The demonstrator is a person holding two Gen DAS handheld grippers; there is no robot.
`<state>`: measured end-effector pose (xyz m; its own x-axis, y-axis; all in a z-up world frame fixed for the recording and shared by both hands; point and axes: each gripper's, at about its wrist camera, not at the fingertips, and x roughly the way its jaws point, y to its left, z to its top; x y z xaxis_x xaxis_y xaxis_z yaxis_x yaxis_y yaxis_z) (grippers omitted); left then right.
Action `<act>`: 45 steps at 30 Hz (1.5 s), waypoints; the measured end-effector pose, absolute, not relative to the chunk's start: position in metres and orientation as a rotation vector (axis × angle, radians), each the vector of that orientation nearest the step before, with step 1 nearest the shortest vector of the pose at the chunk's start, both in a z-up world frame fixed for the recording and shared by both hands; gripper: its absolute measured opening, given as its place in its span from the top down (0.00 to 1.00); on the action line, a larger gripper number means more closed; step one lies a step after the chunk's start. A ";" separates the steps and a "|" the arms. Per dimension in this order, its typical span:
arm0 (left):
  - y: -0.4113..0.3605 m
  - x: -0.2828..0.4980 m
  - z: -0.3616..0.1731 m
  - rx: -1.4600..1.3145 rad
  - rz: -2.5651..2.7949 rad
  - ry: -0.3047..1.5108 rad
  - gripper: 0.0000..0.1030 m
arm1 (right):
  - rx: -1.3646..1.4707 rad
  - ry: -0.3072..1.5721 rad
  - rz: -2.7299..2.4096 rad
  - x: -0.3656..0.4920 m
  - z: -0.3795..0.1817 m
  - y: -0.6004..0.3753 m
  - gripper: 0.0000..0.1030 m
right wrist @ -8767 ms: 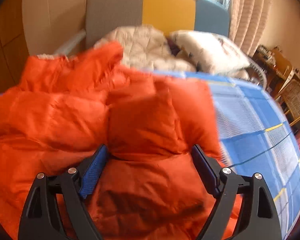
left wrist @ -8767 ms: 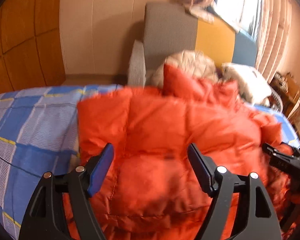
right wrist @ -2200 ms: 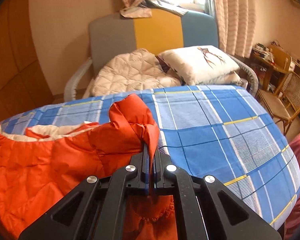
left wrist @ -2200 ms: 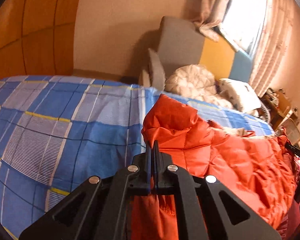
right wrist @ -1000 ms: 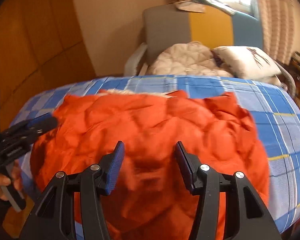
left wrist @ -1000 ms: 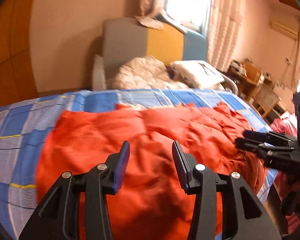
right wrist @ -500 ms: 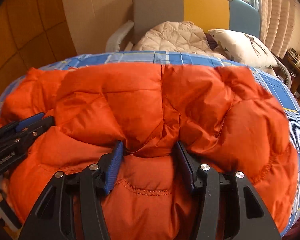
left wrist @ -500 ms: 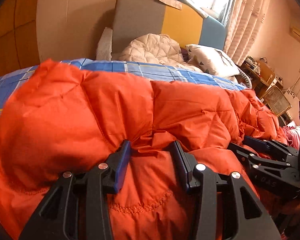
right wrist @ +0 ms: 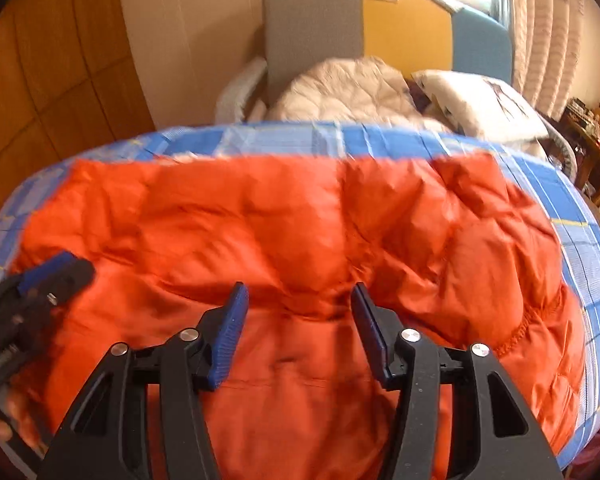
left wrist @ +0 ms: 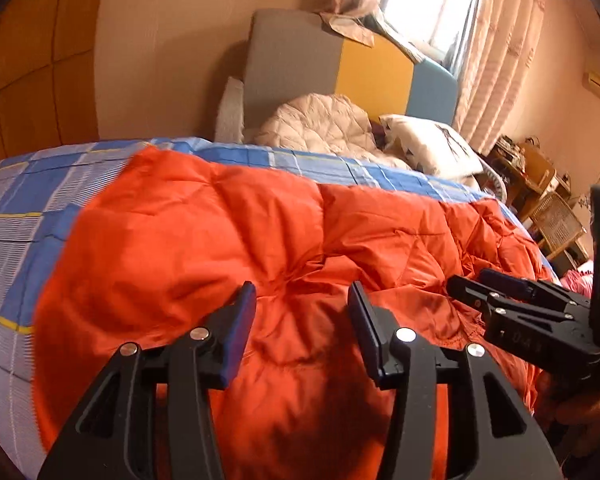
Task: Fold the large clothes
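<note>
orange jacket (left wrist: 228, 240) lies spread across the blue checked bed (left wrist: 16, 216). left gripper (left wrist: 302, 300) and right gripper (right wrist: 298, 300) hover just above it, jaws opening, gripping nothing.

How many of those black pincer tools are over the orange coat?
2. The left gripper is over the orange jacket near its near edge, the right gripper beside it. Both jaws are opening, pinching nothing.
</note>
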<state>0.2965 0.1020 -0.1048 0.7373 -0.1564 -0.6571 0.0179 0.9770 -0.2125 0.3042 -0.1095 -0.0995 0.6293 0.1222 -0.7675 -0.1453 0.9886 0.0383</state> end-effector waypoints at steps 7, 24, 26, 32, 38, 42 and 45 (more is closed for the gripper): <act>0.126 0.275 -0.094 -0.207 -0.032 0.695 0.49 | -0.072 0.870 0.179 0.319 -0.092 -0.070 0.43; 0.151 0.266 -0.107 -0.178 -0.038 0.693 0.49 | -0.010 0.890 0.104 0.313 -0.103 -0.067 0.43; 0.149 0.269 -0.109 -0.158 -0.042 0.698 0.49 | -0.006 0.884 0.089 0.306 -0.105 -0.069 0.43; 0.144 0.280 -0.111 -0.120 -0.070 0.707 0.51 | 0.003 0.876 0.031 0.292 -0.109 -0.071 0.43; 0.135 0.292 -0.103 -0.054 -0.104 0.690 0.51 | 0.051 0.834 -0.009 0.276 -0.107 -0.082 0.43; 0.126 0.311 -0.102 -0.040 -0.135 0.712 0.51 | 0.032 0.865 -0.002 0.279 -0.118 -0.085 0.43; 0.121 0.326 -0.108 -0.025 -0.146 0.733 0.51 | 0.006 0.885 0.009 0.281 -0.127 -0.083 0.43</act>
